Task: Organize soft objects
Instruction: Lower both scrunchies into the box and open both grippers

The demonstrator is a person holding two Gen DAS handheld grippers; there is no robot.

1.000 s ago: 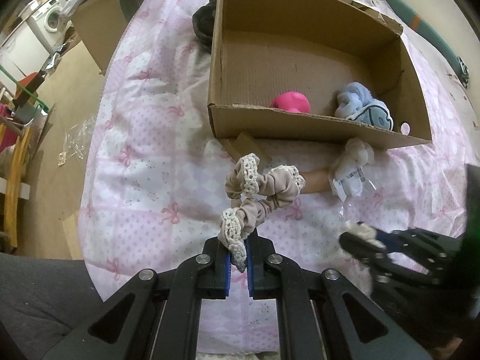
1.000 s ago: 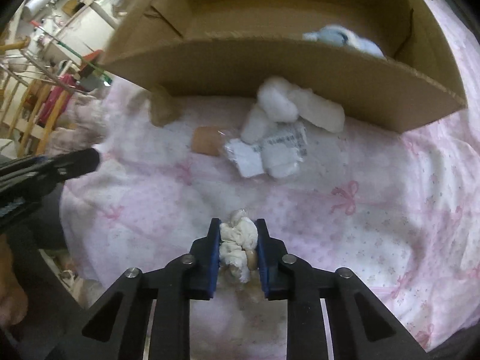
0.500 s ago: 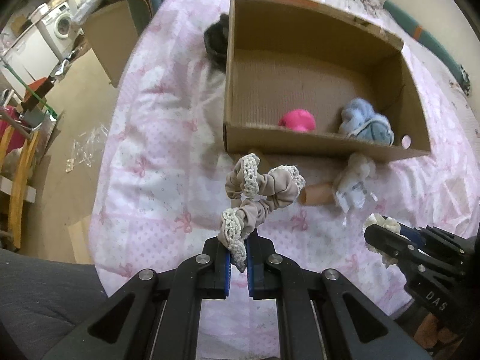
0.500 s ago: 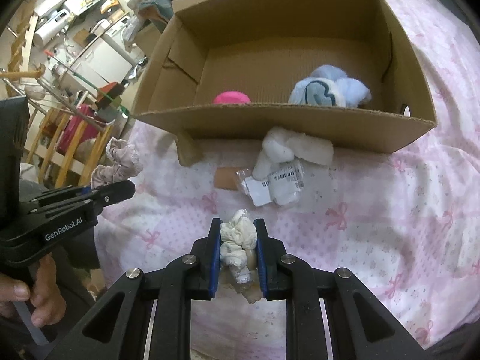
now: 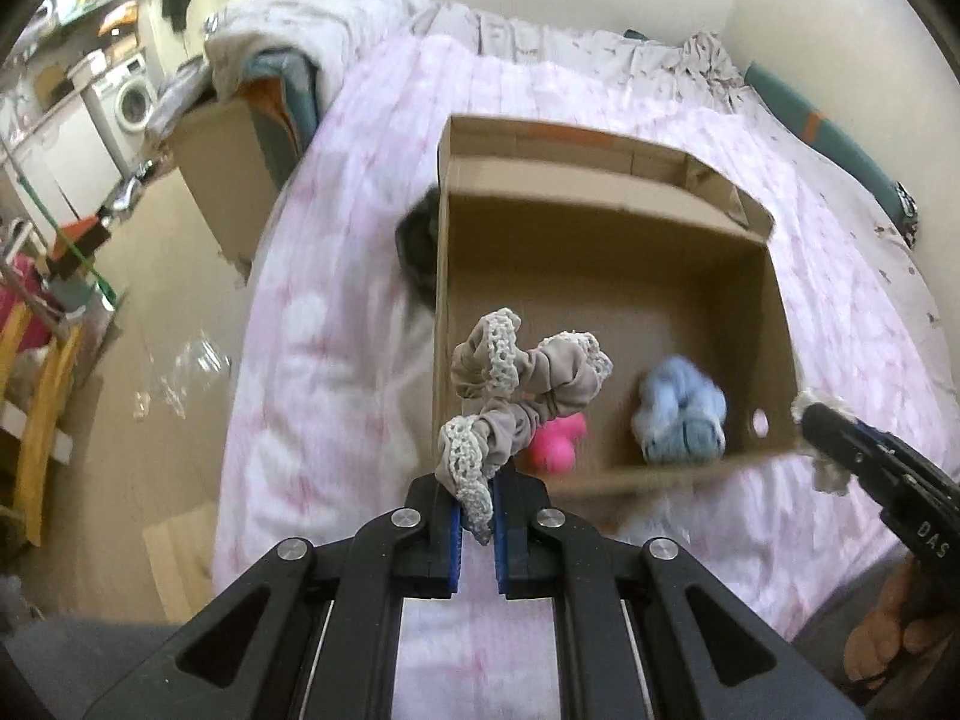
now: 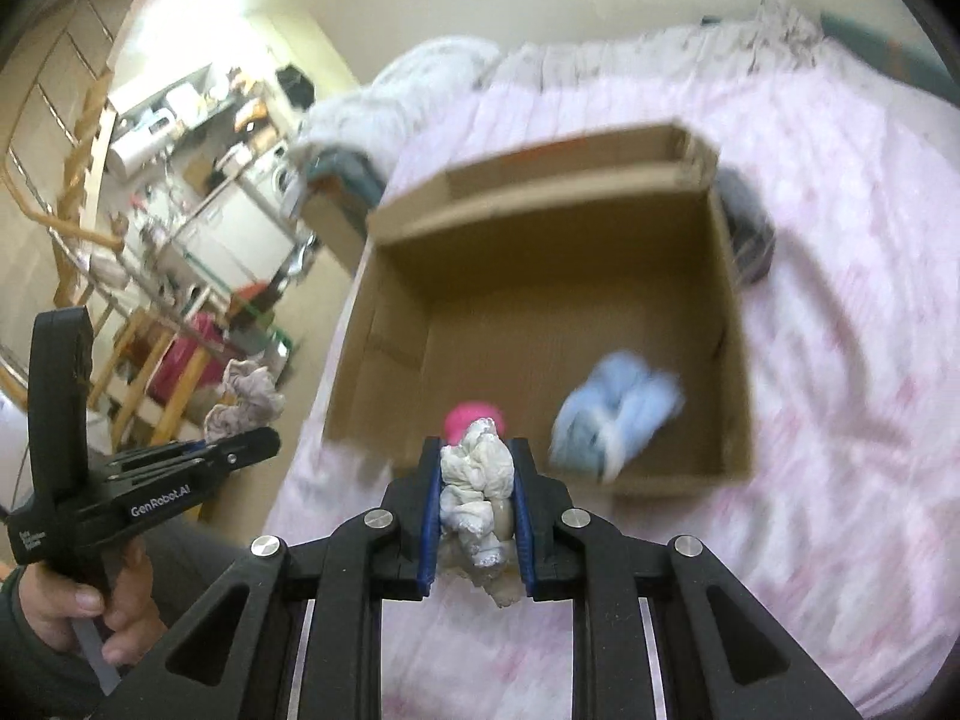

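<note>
My left gripper (image 5: 476, 495) is shut on a beige scrunchie with lace trim (image 5: 522, 378) and holds it up over the near left corner of the open cardboard box (image 5: 600, 204). My right gripper (image 6: 475, 480) is shut on a white crumpled scrunchie (image 6: 477, 474) above the box's near wall (image 6: 672, 483). Inside the box lie a pink soft item (image 5: 555, 438) and a light blue soft bundle (image 5: 681, 414); both show in the right wrist view, the pink item (image 6: 465, 417) and the blue bundle (image 6: 618, 414). The left gripper (image 6: 264, 441) shows at the left there.
The box sits on a pink patterned bedspread (image 5: 336, 312). A dark item (image 5: 420, 240) lies against the box's outer left wall. A second cardboard box (image 5: 228, 168) and blankets stand by the bed's left side. The bed edge drops to the floor (image 5: 138, 312) at left.
Both grippers have risen and moved forward with their scrunchies, from over the bedspread in front of the box to above its near wall. The white packaged item before the box is out of sight.
</note>
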